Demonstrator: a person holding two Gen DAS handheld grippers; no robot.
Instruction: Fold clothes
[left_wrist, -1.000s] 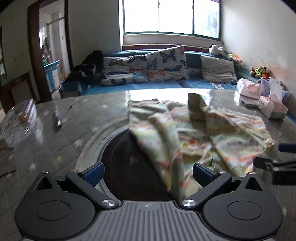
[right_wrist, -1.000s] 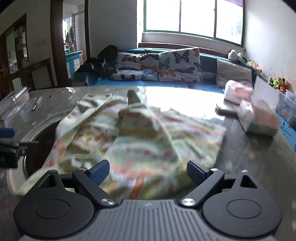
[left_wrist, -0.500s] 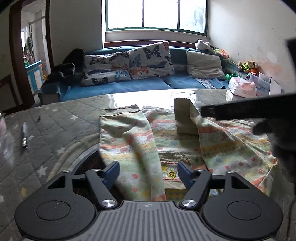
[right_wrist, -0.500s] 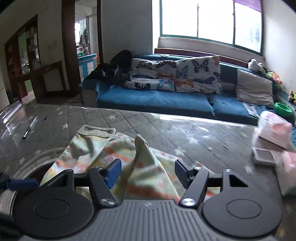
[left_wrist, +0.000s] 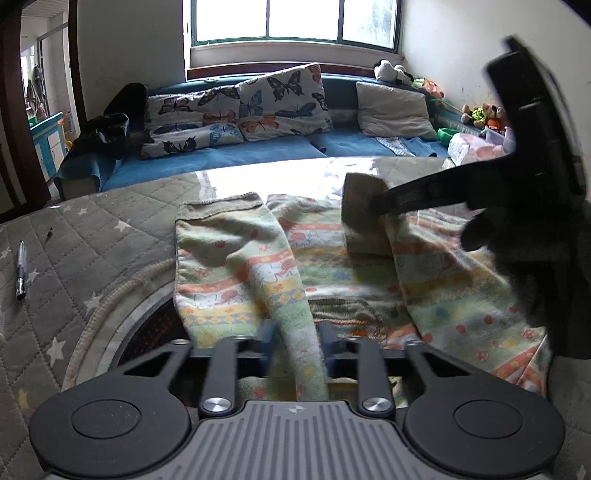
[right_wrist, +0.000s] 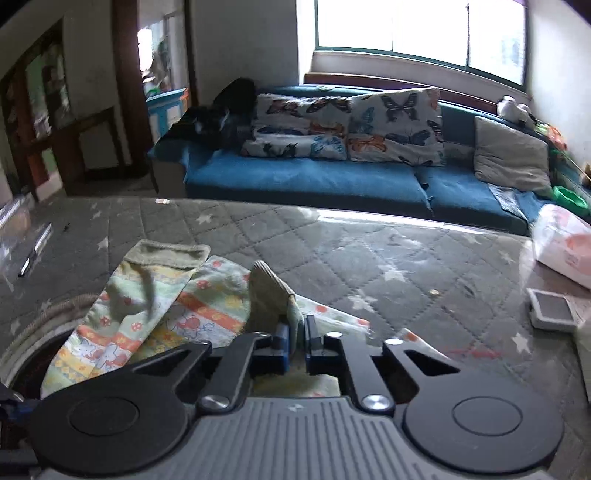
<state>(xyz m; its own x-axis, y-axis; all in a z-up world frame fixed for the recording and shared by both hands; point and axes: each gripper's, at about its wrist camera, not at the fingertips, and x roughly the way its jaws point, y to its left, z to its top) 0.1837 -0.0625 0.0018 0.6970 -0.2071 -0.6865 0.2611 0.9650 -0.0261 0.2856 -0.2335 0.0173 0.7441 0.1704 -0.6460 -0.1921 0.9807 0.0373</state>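
Left wrist view: sits close behind its tongs (left_wrist: 295, 349), angled down across the worktop (left_wrist: 92, 240) toward the sofa (left_wrist: 258, 155) and window (left_wrist: 295, 18). Right wrist view: same low, close pose, facing likewise. Shared: patterned garment (right_wrist: 147, 314), sofa (right_wrist: 314, 177), butterfly cushions (right_wrist: 395, 125), pen (left_wrist: 21, 275).

Daylight pours through the far window (left_wrist: 293, 20), overexposed to white, and throws a bright glare band across the far edge of the glossy counter (left_wrist: 92, 236). The doorway (right_wrist: 33, 122) on the left stays dim. Fisheye curvature bends both frames, corners vignetted black. The dark right tongs (left_wrist: 373, 205) smear with motion blur.
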